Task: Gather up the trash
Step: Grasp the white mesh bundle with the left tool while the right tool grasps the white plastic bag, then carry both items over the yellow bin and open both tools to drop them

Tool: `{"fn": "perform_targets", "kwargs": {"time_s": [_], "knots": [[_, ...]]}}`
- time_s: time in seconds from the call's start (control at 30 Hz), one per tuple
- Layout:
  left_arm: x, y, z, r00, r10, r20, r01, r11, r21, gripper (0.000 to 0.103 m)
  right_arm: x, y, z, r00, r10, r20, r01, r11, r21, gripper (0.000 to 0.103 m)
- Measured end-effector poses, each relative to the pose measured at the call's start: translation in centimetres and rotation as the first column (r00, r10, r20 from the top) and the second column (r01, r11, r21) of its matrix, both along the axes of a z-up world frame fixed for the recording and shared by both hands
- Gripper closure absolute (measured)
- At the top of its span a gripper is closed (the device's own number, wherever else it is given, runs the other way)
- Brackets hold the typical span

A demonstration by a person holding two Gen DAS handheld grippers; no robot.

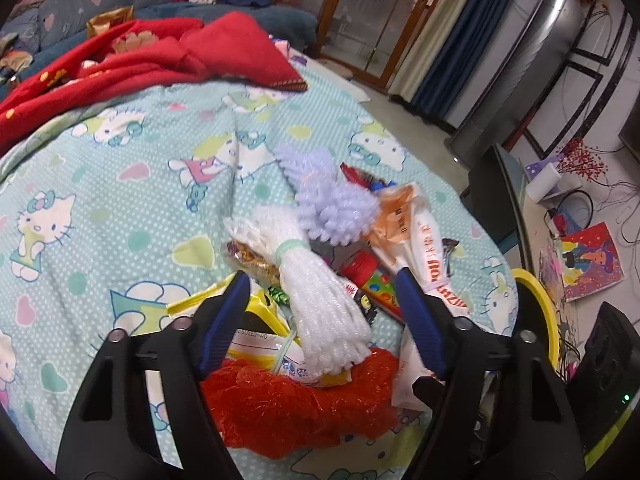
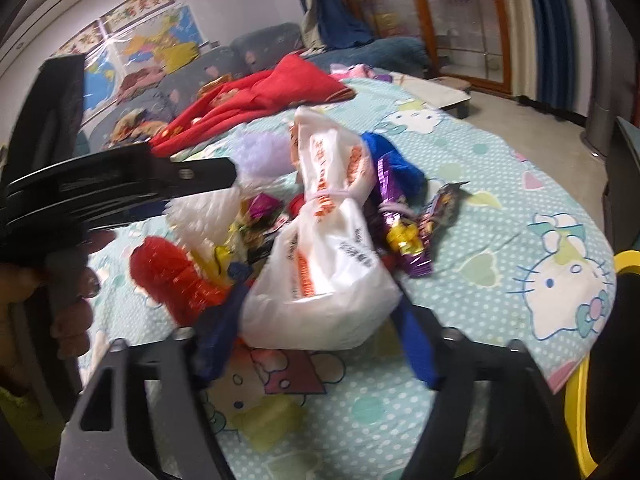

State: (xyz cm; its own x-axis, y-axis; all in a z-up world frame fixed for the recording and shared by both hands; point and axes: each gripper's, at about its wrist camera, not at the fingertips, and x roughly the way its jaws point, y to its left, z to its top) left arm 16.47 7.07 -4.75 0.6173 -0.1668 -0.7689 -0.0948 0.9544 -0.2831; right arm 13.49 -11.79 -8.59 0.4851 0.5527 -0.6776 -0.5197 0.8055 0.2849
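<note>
A heap of trash lies on the Hello Kitty bedspread (image 1: 120, 184). My left gripper (image 1: 321, 280) is open over the heap. A white foam-net bundle (image 1: 320, 304) lies between its blue fingers (image 1: 224, 320) without touching them. A red plastic bag (image 1: 296, 404) and yellow wrappers (image 1: 260, 312) sit just under the jaws. My right gripper (image 2: 318, 294) straddles the bottom of a white plastic bag with orange print (image 2: 320, 276). The bag fills the gap and reaches both fingers, but the blur hides any squeeze. Purple and yellow candy wrappers (image 2: 404, 236) lie to its right.
A pale purple foam net (image 1: 332, 204) and a red wrapper tube (image 1: 360, 268) lie further into the heap. A red blanket (image 1: 160, 52) covers the far end of the bed. A yellow-rimmed bin (image 1: 540, 300) stands at the bed's right edge. A person's hand (image 2: 68, 280) holds the other black tool (image 2: 120, 184).
</note>
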Motion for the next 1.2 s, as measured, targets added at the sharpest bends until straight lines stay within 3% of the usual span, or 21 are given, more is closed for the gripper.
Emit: {"fn": "perform_targets", "kwargs": {"time_s": [0.1,0.17,0.27,0.67,0.87,1.2], "knots": [[0.1,0.0,-0.3,1.000,0.006,-0.009,-0.006,1.000,0.009,0.049,-0.3,-0.3,0.2,1.000,0.010,0.010,-0.010,1.000,0.016,0.047],[0.1,0.0,-0.6,1.000,0.011,-0.018,-0.010,1.000,0.014,0.072,-0.5,-0.6,0.4,1.000,0.013,0.022,-0.013,1.000,0.024,0.051],[-0.2,0.1,-0.9,1.000,0.017,-0.025,-0.017,1.000,0.009,0.088,-0.9,-1.0,1.0,0.999,0.009,0.049,-0.010,1.000,0.022,0.056],[-4.4,2.2,4.2,0.975,0.113,0.193,-0.118,0.993,0.016,0.091,-2.3,-2.6,3.9,0.989,-0.014,0.148,0.010,1.000,0.027,0.062],[-5.8,1.0,6.4,0.963,0.066,0.261,-0.071,0.997,0.009,0.091,-2.5,-4.3,6.0,0.977,-0.056,0.207,0.046,0.998,0.052,0.064],[-5.6,-4.4,7.6,0.949,-0.066,0.309,0.062,0.998,0.025,0.091,-2.9,-9.6,8.4,0.942,-0.189,0.277,0.181,0.982,0.053,0.064]]}}
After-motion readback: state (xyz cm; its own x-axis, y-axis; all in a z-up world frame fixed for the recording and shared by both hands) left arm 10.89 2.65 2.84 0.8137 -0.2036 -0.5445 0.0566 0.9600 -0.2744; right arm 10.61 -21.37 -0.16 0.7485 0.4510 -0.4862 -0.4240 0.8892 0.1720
